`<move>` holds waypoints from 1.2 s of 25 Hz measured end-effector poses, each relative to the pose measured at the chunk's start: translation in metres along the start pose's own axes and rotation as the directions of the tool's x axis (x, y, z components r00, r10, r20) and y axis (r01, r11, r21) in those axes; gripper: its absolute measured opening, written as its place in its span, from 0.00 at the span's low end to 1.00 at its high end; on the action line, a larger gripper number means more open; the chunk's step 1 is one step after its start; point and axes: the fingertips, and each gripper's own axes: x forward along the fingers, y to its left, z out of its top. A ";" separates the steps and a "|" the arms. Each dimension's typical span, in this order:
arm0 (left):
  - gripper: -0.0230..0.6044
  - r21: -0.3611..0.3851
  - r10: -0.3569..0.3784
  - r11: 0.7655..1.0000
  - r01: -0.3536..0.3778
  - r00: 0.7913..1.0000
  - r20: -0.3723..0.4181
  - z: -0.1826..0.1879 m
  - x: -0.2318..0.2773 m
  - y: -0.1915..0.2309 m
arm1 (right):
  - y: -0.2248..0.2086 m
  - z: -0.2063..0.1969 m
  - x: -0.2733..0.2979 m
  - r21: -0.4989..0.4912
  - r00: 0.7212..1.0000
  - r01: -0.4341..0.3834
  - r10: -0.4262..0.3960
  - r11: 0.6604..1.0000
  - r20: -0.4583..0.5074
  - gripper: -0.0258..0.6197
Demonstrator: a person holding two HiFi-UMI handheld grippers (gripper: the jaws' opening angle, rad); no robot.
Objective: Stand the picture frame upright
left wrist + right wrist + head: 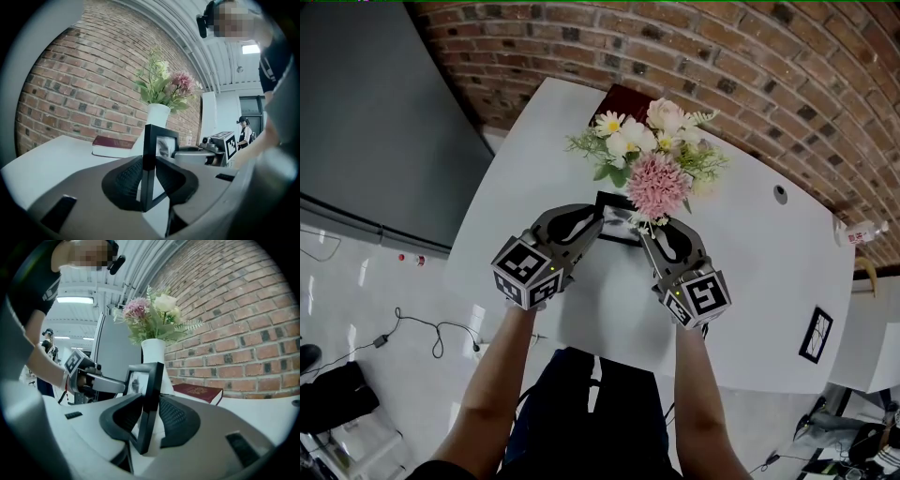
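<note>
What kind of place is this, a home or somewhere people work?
Probably a workplace, maybe a studio or lab made to look homey: a curved red brick wall, long ceiling strip lights, and loose black cables trailing across the shiny white floor.

Straight ahead I'm blocked: the vase (157, 119) stands just behind the frame (617, 217), and its flowers (656, 159) spread above the frame. Beyond the vase lie a book (115, 143) and the brick wall (741, 66). The table (769, 291) lies bare left of my left gripper (592, 223), right of my right gripper (654, 234), and along the near edge.
</note>
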 end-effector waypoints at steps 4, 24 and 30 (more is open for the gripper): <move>0.19 -0.008 0.002 1.000 -0.002 1.000 0.006 -0.002 0.000 0.000 | 0.000 -0.002 0.000 0.024 1.000 0.001 -0.002 1.000 0.007 0.23; 0.10 -0.031 0.114 0.993 -0.114 0.993 -0.016 -0.001 -0.025 0.008 | -0.006 -0.008 -0.028 0.181 0.996 0.078 -0.067 0.980 -0.064 0.27; 0.04 -0.028 0.109 0.994 -0.109 0.994 -0.005 0.008 -0.041 -0.009 | 0.006 0.000 -0.047 0.206 0.992 0.114 -0.101 0.972 -0.072 0.20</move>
